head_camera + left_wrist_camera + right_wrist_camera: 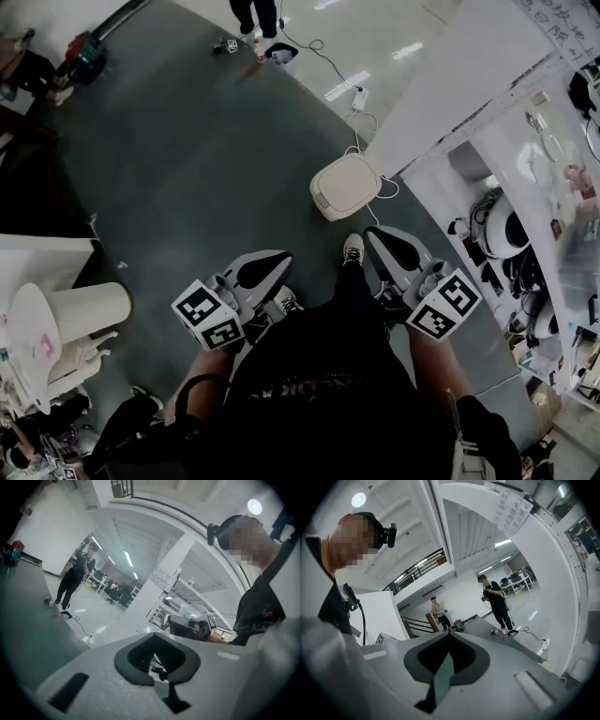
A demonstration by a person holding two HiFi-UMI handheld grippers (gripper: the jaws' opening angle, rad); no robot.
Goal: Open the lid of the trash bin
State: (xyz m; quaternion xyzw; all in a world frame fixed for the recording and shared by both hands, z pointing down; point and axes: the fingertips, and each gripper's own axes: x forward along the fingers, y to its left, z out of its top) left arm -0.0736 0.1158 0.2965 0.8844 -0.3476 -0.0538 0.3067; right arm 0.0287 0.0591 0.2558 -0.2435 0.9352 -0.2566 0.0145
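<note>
1. The trash bin (345, 186) is smooth off-white plastic with a faint sheen on its lid.
2. The near floor mat (187, 159) is dark and matt.
3. The far floor (394, 47) is pale and glossy, mirroring the lights.
4. The left gripper (281, 258) and right gripper (373, 236) have matt grey plastic shells.

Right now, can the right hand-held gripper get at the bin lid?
Probably yes, after a step forward. The bin stands ahead of the right hand-held gripper, apart from it, lid shut and bare on top. Only floor lies between; the cable runs beside the bin.
</note>
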